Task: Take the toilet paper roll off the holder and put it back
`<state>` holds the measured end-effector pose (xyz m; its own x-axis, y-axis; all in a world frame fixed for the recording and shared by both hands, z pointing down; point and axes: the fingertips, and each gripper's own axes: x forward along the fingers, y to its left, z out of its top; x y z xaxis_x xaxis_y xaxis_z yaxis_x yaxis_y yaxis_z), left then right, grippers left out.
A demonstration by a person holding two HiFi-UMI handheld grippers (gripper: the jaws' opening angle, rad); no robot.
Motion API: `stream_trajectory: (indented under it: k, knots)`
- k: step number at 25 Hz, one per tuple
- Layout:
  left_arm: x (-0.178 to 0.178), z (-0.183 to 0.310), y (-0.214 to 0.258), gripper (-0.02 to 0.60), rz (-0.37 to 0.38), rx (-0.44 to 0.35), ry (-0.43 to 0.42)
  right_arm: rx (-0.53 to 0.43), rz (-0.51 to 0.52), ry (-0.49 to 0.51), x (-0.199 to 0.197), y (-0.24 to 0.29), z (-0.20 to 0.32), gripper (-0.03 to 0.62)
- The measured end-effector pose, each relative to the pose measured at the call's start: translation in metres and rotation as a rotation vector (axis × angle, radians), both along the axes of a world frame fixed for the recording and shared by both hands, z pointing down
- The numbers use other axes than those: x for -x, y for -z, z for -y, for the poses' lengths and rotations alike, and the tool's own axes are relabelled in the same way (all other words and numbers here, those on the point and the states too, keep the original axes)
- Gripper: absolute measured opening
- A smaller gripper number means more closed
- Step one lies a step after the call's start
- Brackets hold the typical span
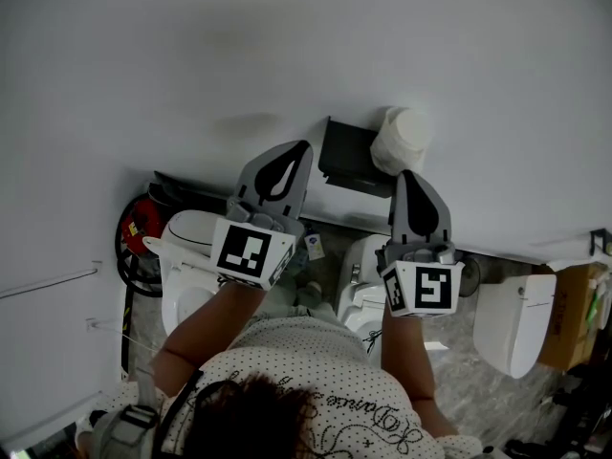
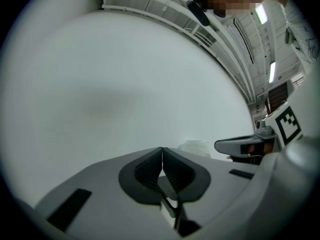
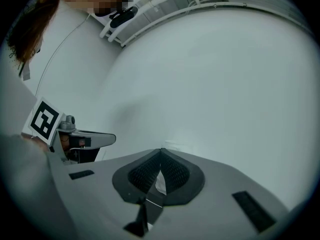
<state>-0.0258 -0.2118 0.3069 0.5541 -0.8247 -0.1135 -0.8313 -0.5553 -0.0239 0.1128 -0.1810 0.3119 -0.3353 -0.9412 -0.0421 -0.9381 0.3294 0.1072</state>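
Observation:
A white toilet paper roll (image 1: 402,140) sits on a dark wall-mounted holder (image 1: 346,154) in the head view. My right gripper (image 1: 413,182) is just below the roll, its jaws shut and empty. My left gripper (image 1: 295,151) is left of the holder, also shut with nothing between its pads. In the left gripper view a bit of the white roll (image 2: 196,147) peeks over the shut left gripper (image 2: 162,150), and the right gripper (image 2: 245,145) shows at the right. The right gripper view shows its own shut tips (image 3: 161,151) facing the plain wall, with the left gripper (image 3: 85,140) at the left.
A white wall (image 1: 287,55) fills most of every view. Below stand two white toilets (image 1: 186,266) (image 1: 361,290), a white tank (image 1: 512,323) at the right, a red object (image 1: 142,220) at the left and a cardboard box (image 1: 569,328) at the far right.

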Motion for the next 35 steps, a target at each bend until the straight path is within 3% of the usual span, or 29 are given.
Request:
stream_trajectory:
  k: [10, 35]
  knots:
    - [-0.014, -0.009, -0.016, 0.006, 0.024, 0.026, -0.054, 0.039, 0.035, 0.003, 0.001, -0.017, -0.002, 0.012]
    - [-0.025, -0.015, -0.027, 0.006, 0.025, 0.040, -0.086, 0.051, 0.035, 0.012, 0.002, -0.019, -0.002, 0.012]
